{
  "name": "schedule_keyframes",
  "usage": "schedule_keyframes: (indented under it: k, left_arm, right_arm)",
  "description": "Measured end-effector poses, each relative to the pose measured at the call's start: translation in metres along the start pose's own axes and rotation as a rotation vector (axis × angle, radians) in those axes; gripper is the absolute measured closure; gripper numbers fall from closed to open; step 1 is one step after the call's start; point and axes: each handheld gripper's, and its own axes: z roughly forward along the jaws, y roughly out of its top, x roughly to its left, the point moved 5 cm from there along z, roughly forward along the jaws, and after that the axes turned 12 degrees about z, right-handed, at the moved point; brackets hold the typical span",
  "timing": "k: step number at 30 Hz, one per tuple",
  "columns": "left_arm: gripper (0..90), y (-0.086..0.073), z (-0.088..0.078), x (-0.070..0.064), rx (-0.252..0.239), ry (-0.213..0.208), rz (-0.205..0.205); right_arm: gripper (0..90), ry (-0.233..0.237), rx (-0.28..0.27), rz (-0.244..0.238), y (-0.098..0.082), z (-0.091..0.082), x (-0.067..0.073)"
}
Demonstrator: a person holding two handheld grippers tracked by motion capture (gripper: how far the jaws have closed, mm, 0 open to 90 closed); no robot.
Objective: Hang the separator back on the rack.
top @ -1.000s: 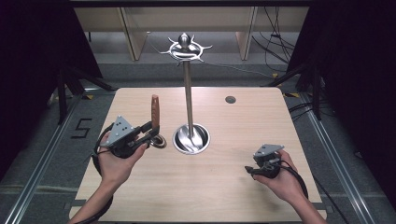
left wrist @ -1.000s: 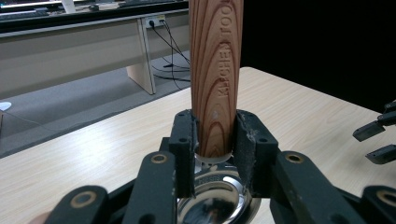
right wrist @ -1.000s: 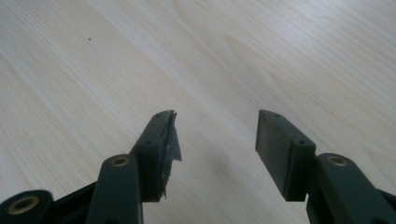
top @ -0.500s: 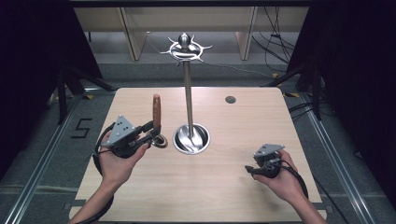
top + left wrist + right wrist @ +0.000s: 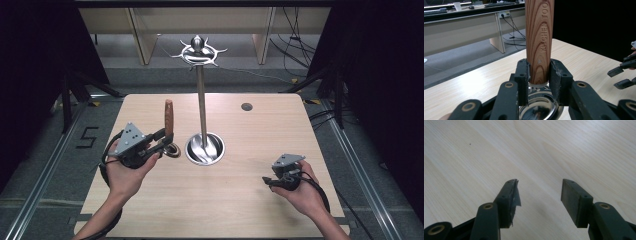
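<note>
At the left of the wooden table (image 5: 150, 210), the left gripper (image 5: 162, 140) sits in the person's left hand (image 5: 125, 172) and is clamped on a wooden-handled utensil (image 5: 169, 117). Its jaws are partly closed, and both pads press the lower end of the handle, just above where the wood meets the metal. The handle stands upright, rising well above the jaws. In the left gripper view the grain and the stamped lettering on the wooden handle (image 5: 539, 40) are plain, and a shiny metal part (image 5: 540, 110) lies below the jaws, close to the table; it looks like a round bowl or ring, though it is too cut off by the jaws to be sure.

Just right of the utensil stands a steel utensil stand (image 5: 201, 90): a round dished base on the table, a thin upright pole, and a crown of hooks at the top. The utensil's metal end lies just beside that base, apart from it.

Farther back on the right half of the table is a small dark round hole (image 5: 246, 106).

Near the right front edge, the right gripper (image 5: 267, 182) is held in the right hand (image 5: 300, 192), low over the table and well apart from the stand. In the right gripper view its jaws stand open with only bare wood (image 5: 536, 150) between them.
</note>
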Motion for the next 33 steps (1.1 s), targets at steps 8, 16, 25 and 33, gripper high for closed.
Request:
schedule_keyframes:
  k: [8,16,25,33]
  left_arm:
    - [69.0,0.005,0.001,0.000,-0.008,-0.001,0.002]
    - [69.0,0.010,0.003,0.001,-0.012,0.001,0.003]
    - [69.0,0.019,0.005,0.001,-0.029,-0.001,0.005]
    - [69.0,0.026,0.006,0.001,-0.040,-0.001,0.007]
  right_arm:
    - [47.8,-0.003,-0.004,-0.002,0.000,0.000,-0.001]
    - [47.8,-0.005,-0.010,0.002,0.001,-0.001,-0.001]
    - [47.9,-0.005,-0.016,0.008,0.001,-0.001,-0.001]
    - [47.8,-0.007,-0.022,0.011,0.002,-0.002,-0.001]
